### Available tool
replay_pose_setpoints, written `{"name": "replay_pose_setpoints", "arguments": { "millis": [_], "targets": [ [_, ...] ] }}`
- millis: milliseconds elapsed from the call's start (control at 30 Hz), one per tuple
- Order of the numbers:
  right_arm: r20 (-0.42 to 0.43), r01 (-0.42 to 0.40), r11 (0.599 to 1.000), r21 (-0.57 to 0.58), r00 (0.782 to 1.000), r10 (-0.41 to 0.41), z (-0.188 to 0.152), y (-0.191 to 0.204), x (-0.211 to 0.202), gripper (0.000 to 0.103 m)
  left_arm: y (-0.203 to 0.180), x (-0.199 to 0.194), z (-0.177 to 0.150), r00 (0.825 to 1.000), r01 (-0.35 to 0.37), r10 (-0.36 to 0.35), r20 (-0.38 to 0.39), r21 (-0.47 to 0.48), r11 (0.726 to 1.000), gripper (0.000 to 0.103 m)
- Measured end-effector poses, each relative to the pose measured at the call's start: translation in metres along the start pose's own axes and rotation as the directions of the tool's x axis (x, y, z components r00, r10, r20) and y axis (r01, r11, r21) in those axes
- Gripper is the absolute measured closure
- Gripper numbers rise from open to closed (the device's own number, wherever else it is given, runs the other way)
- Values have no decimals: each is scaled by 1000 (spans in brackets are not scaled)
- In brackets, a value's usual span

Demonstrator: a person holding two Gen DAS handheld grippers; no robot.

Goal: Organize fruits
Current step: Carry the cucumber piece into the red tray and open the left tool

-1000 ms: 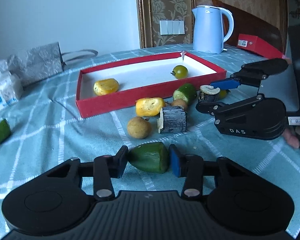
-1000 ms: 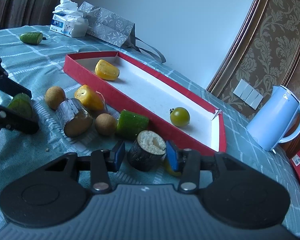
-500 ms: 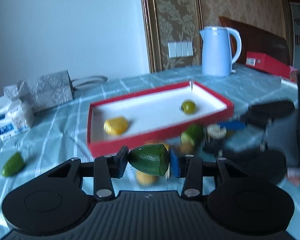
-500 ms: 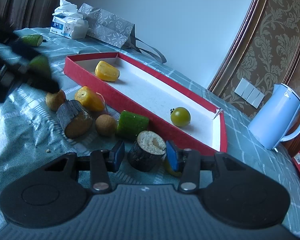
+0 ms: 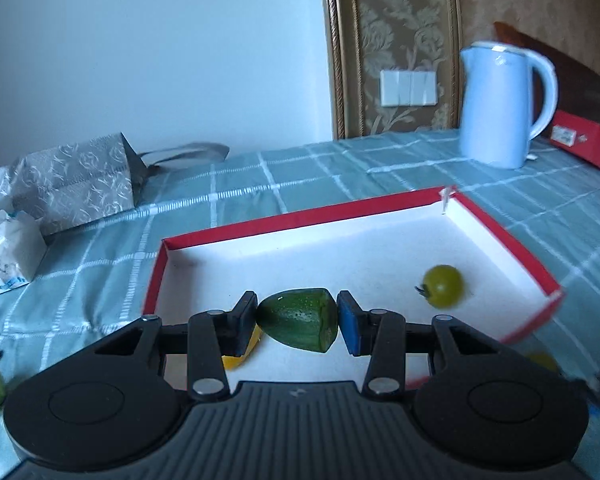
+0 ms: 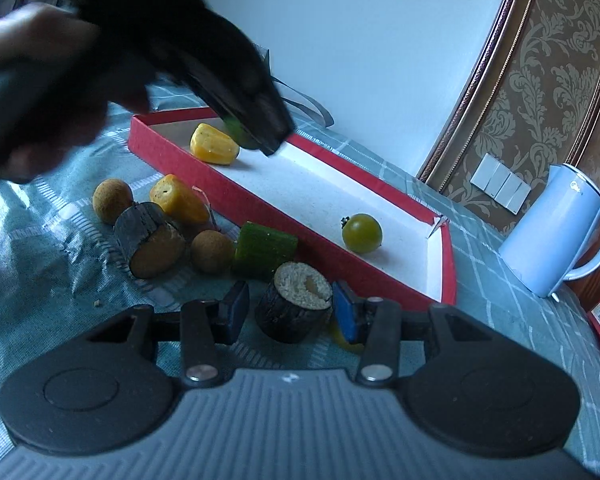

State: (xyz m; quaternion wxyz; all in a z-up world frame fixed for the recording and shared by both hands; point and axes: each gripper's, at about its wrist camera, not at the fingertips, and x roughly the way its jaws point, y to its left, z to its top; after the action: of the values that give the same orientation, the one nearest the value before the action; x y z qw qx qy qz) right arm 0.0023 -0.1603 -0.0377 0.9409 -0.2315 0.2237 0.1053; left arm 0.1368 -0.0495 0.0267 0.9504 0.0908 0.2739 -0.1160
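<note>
My left tongs [image 5: 298, 322] are clenched on a green cucumber chunk [image 5: 300, 319], both pads pressed against its ends, and I hold it in the air above the white floor of the red tray [image 5: 356, 210]. Under the left finger a yellow fruit piece [image 5: 242, 354] lies inside the tray, partly hidden. Further right in the tray sits a green tomato [image 5: 443, 285], well apart from the chunk I carry. From my right camera the left tongs show as a dark blur over the tray's far end, with my hand [image 6: 40, 92] behind them.

My right tongs [image 6: 288, 312] rest low at the desk [image 6: 40, 280], their fingers either side of a dark-skinned round slice [image 6: 294, 308] with a pale crumbly top. The blue pad [image 6: 344, 312] on the right sits at the slice's edge, while a gap shows on the left, so these tongs are released and not gripping it.

Outside the tray on the checked cloth lie a second cucumber piece [image 6: 264, 250], two small brown round fruits [image 6: 212, 251] [image 6: 112, 201], another yellow piece [image 6: 178, 200] and a bigger dark slice [image 6: 150, 240]. A pale blue kettle [image 5: 500, 106] stands beyond the tray, and a grey gift bag [image 5: 72, 178] lies to the left.
</note>
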Motion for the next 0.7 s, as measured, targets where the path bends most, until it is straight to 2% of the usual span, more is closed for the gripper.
{"name": "replay_pose_setpoints", "arguments": {
  "millis": [300,367,400,467,533,600,700],
  "targets": [
    [4,-12,1000,13,1000,12,-1,-1,1,59,-4,40,2,997,-39,38,-65,-10,999,59],
    [5,-14,1000,14,1000,14,-1,-1,1,59,-3,39,4,998,-37,36,-58,-15,999,54],
    [5,-14,1000,15,1000,14,-1,-1,1,59,-3,37,5,998,-32,31,-52,-14,999,46],
    [5,-14,1000,14,1000,14,-1,-1,1,59,-3,30,4,999,-35,34,-20,-16,999,35],
    [4,-13,1000,13,1000,13,-1,-1,1,59,-4,19,2,997,-79,79,25,-9,997,24],
    [4,-10,1000,10,1000,10,-1,-1,0,59,0,-1,-6,986,-136,136,98,-13,991,22],
    [1,-3,1000,1,1000,3,-1,1,0,59,15,-32,-19,960,-196,204,190,-62,979,19]
  ]
}}
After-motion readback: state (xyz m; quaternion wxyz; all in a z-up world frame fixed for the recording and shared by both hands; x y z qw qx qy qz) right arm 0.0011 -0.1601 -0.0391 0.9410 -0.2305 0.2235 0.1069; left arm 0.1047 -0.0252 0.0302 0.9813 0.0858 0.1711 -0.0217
